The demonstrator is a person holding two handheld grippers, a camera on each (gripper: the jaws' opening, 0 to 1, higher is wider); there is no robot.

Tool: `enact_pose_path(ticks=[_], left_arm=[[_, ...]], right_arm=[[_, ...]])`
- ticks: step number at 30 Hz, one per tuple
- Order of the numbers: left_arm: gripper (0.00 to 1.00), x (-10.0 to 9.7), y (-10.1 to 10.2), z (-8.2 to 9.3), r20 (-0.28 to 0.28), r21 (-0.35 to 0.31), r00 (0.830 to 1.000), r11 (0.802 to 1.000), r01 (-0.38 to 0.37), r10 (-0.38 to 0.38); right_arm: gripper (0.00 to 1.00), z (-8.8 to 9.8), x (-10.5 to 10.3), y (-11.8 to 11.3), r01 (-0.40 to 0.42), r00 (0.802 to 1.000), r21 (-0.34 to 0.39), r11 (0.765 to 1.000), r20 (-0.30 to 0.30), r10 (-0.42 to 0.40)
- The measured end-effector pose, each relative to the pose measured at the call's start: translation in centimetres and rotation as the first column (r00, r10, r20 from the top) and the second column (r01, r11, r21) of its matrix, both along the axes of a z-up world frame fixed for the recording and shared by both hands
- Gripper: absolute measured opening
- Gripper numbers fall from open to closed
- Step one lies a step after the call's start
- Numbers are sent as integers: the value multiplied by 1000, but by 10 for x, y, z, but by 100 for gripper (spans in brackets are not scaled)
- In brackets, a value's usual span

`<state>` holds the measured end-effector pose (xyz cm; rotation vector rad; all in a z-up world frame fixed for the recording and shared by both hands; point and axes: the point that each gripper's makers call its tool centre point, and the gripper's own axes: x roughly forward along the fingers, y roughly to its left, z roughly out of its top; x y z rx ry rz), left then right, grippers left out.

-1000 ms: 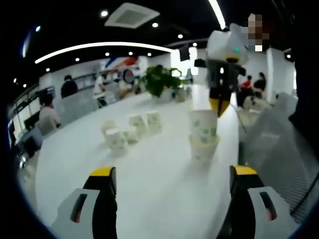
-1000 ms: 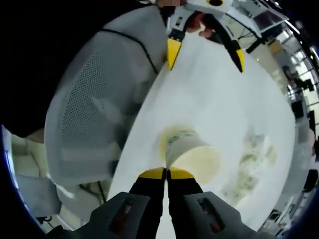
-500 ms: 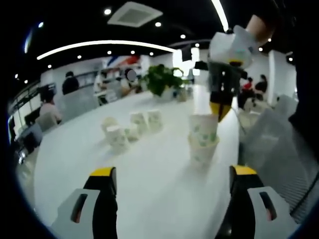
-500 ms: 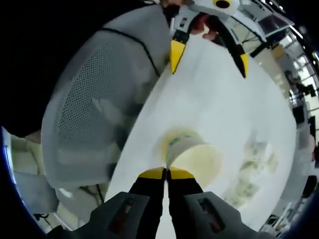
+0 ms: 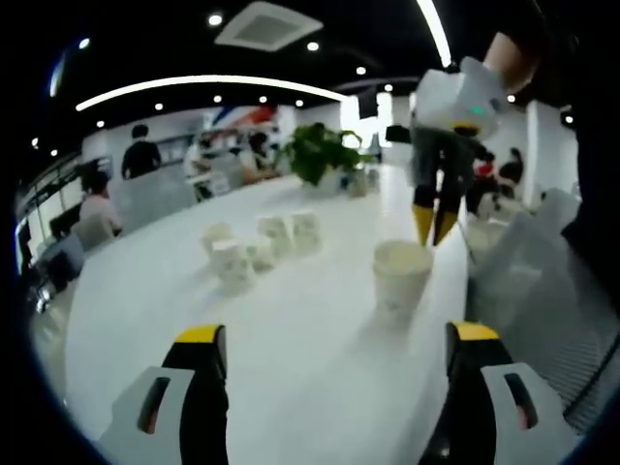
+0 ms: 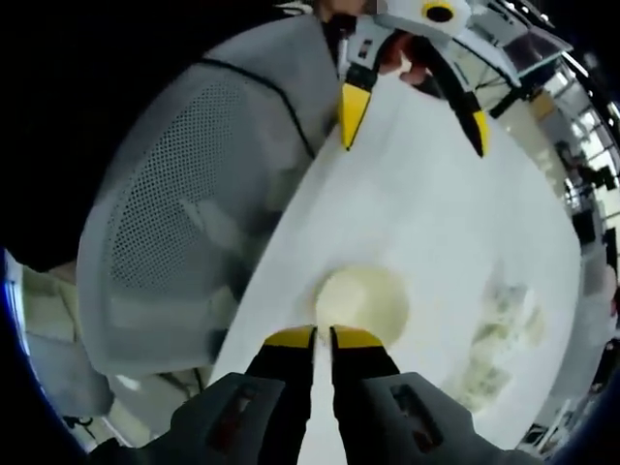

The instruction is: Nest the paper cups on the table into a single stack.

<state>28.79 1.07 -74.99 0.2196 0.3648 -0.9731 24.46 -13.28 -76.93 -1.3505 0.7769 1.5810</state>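
Observation:
A nested stack of white paper cups (image 5: 400, 281) with green print stands near the table's right edge; from above its open mouth (image 6: 360, 300) shows as a pale circle. My right gripper (image 5: 433, 225) hangs just over its rim. Its own jaws (image 6: 323, 337) stand a narrow gap apart, with nothing between them. My left gripper (image 5: 336, 334) is wide open above the bare tabletop, short of the stack, and it also appears as the left gripper (image 6: 417, 121) beyond the stack. Several loose cups (image 5: 257, 247) are grouped further along the table.
The long white table (image 5: 291, 368) runs back to a potted plant (image 5: 315, 155). A grey mesh chair (image 6: 184, 213) stands close along the table's edge beside the stack. People sit at desks in the far background (image 5: 92, 208).
My right gripper's jaws have parted and let go of the top cup, which has sunk into the cup below, so the stack is shorter. The right gripper has risen slightly.

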Motion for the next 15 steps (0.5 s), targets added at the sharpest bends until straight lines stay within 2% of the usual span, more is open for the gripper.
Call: enact_pose_path(ticks=[6, 15], left_arm=[[94, 1, 2, -1, -4, -3, 1000, 1000, -6, 6], [94, 2, 3, 2, -2, -7, 1000, 1000, -15, 15]], right_arm=[[5, -7, -3, 0, -3, 1000, -7, 1000, -11, 3], [5, -5, -5, 4, 24, 999, 12, 1000, -29, -24]])
